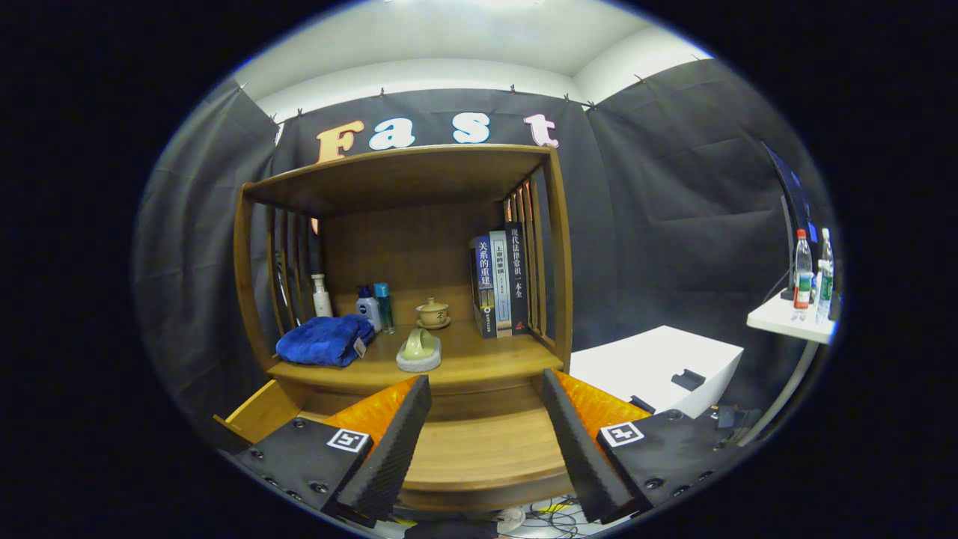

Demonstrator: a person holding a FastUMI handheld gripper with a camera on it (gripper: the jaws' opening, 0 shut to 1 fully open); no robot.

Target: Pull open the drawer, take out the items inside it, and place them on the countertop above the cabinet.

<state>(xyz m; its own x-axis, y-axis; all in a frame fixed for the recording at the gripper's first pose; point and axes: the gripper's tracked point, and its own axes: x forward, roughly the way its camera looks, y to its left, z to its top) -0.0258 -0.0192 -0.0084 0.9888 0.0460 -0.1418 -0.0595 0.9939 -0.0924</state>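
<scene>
Wooden pulled-out drawer (479, 449) beneath gripper (486, 438), jaws apart, holding nothing; blue folded cloth (324, 340) and green-handled scrub brush (419, 350) on wooden countertop (486, 359).

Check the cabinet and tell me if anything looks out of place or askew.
The drawer stands pulled out under the open gripper, and what shows of it looks bare. On the countertop, the blue towel lies crumpled, not folded. The books, bottles and lidded teacup stand upright; nothing is spilled.
</scene>
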